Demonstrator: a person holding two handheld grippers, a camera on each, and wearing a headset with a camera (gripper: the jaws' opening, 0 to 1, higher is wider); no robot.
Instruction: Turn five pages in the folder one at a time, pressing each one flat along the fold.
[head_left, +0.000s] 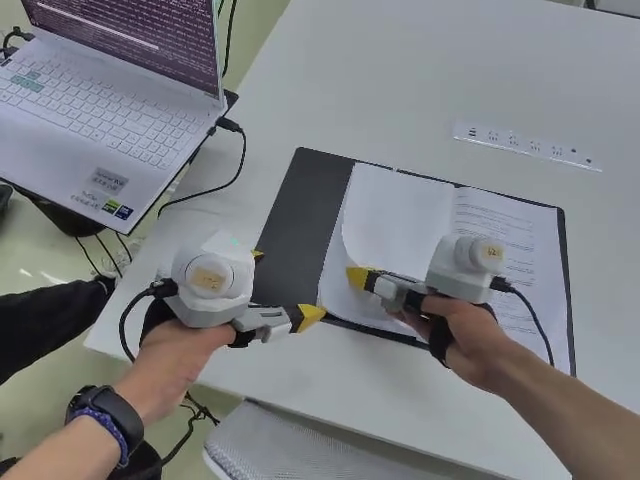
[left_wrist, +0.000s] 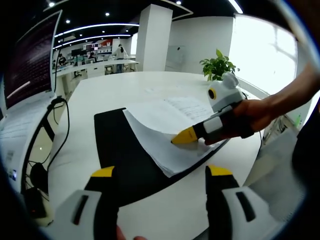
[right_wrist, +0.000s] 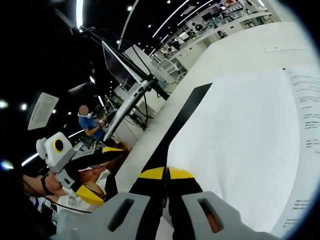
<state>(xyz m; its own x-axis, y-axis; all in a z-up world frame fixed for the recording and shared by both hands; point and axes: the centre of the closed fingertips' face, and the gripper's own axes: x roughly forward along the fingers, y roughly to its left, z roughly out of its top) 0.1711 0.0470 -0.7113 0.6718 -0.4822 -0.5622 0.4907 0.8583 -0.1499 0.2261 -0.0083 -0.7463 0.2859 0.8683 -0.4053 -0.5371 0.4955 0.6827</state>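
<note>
Folder (head_left: 290, 230) lying open on a white table (head_left: 400, 80), black cover to the left, right gripper (head_left: 358, 278) pinched closed on the lower edge of a lifted, curling page (head_left: 390, 215), left gripper (head_left: 310, 317) hovering jaws wide apart just beside the cover's near edge, laptop (head_left: 90, 110) nearby.

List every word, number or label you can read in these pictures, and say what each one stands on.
No text here can be read for certain.
Laptop screen: lines of text, blurred.
Laptop stickers: too small to read.
Printed page in the folder: paragraphs, too small to read.
Lifted page, held by the right gripper: blank on this side.
Socket strip: markings too small to read.
</note>
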